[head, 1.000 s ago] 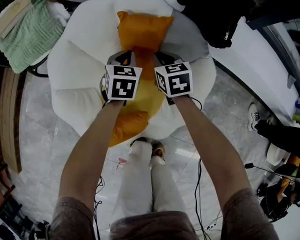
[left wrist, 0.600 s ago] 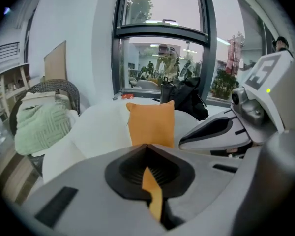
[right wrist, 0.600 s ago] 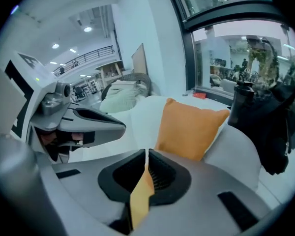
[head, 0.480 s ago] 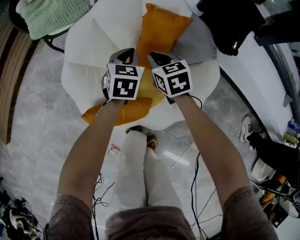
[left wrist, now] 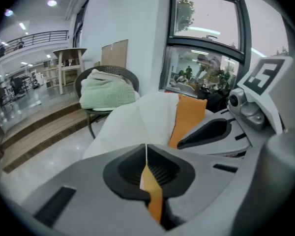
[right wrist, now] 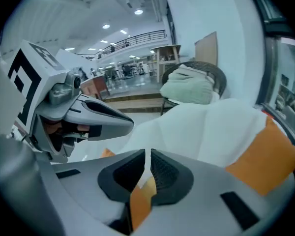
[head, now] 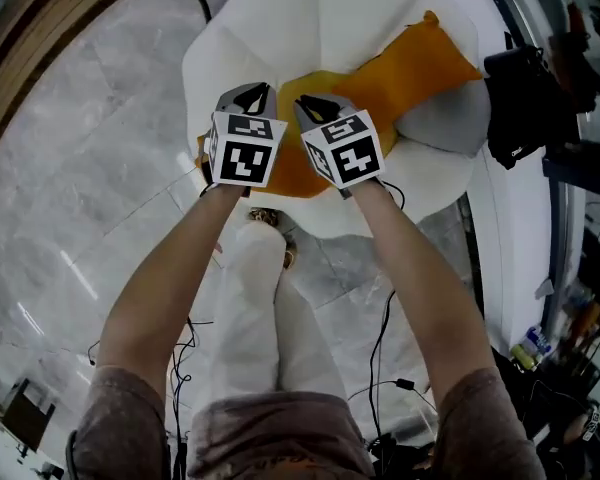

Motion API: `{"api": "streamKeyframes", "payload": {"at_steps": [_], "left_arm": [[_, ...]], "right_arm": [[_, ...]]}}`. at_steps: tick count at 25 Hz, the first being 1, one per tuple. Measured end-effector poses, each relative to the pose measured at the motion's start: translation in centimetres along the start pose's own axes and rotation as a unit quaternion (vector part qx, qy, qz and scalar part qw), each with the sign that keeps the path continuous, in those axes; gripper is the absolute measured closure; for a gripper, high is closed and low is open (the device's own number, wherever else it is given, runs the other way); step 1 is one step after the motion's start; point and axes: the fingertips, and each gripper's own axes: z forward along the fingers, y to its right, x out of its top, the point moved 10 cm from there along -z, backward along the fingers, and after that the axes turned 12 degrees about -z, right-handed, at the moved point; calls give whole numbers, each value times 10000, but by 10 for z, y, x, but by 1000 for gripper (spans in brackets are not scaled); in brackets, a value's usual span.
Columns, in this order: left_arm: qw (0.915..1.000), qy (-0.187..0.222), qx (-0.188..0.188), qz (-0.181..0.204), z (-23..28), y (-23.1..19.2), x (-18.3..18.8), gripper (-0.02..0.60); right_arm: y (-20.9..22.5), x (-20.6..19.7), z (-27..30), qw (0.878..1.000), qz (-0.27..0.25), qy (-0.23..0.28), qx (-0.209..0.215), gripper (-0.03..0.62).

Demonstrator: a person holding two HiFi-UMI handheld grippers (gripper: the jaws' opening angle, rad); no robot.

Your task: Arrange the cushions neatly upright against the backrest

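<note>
With our left gripper (head: 250, 96) and right gripper (head: 316, 103) both pinching the orange cushion (head: 412, 66), we've swung it from 12 toward 2 o'clock on the white chair (head: 280, 28), where it lies slumped, not yet upright.

We see a grey marble floor (head: 90, 158), wooden steps (left wrist: 39, 132), a dark chair (left wrist: 128, 75) bearing a green blanket (left wrist: 108, 92), a tall window (left wrist: 206, 33), and ceiling lights (right wrist: 137, 12).

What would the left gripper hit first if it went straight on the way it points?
Probably the white chair, just beyond the left gripper, which is shut on the orange cushion; depth is unclear.
</note>
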Motion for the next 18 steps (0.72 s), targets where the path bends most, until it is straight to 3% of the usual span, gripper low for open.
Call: {"api": "streamKeyframes", "payload": {"at_steps": [4,9,18], "left_arm": [[9969,69,524,-579,-40,-45,-36,577],[9924,94,760,-961,-77,-80,-71,575],[9831,-85,731,-1679,-82,-96,-149,536]], "right_arm": [[-53,29,31,9952,-749,-53,630,560],[-110,51,52,9876,-1195,-172,1001,560],[-153,11,77,9720,-1839,-786,1234,552]]}}
